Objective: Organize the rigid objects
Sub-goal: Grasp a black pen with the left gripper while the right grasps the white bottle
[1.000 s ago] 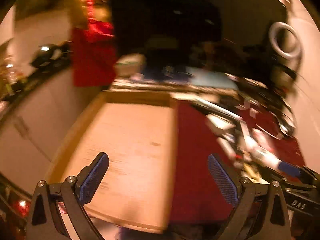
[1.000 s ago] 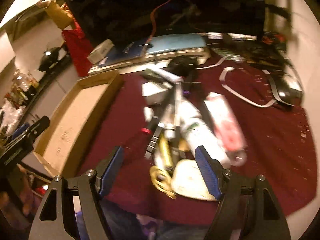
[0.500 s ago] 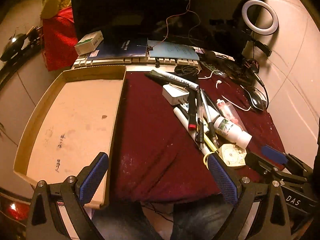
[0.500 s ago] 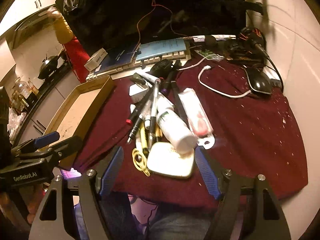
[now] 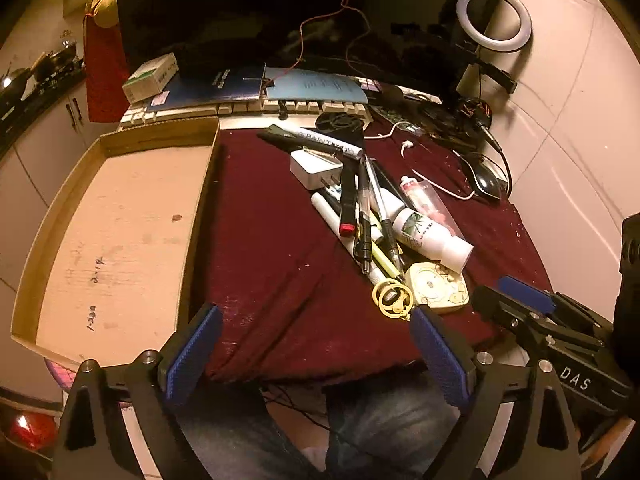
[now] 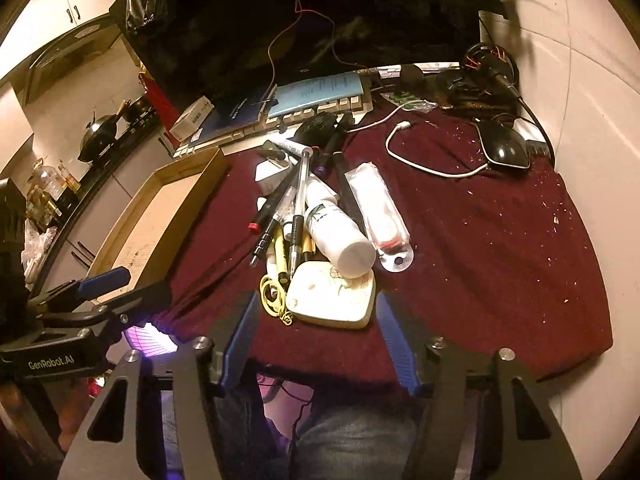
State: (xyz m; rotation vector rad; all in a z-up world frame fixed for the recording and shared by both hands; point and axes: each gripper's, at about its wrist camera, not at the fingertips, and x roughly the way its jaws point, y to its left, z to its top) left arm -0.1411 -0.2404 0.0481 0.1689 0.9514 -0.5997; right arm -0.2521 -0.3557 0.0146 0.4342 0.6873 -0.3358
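We are at the very start of the sorting: the cardboard tray (image 5: 120, 232) at nine o'clock on the maroon cloth (image 5: 272, 248) holds nothing, and every loose item sits in one heap at about two o'clock from our left gripper (image 5: 316, 344). In that heap we see the white bottle (image 6: 338, 236) lying across the pens (image 6: 296, 216), a sealed clear packet (image 6: 380, 208) beside it at three o'clock, a white charger block (image 5: 316, 168) at the far end, and the cream square case (image 6: 334, 292) with its yellow ring charm (image 6: 272, 296) at the near end.

Our right gripper (image 6: 316, 340) points at the cream case from six o'clock. Its jaws have just been closing to a narrower gap, about the case's width, yet the pads do not press on it and nothing is held. Our left gripper's jaws have eased in only slightly and stand wide, with only bare cloth and the table edge between them.

We judge the step in hand to be the first pick, with the case as the likely target. The next move calls for pushing the right gripper forward so its pads flank the case's two side edges, then closing. The bottle's cap end overlaps the case's far edge, so we should lift gently, or the bottle may roll.
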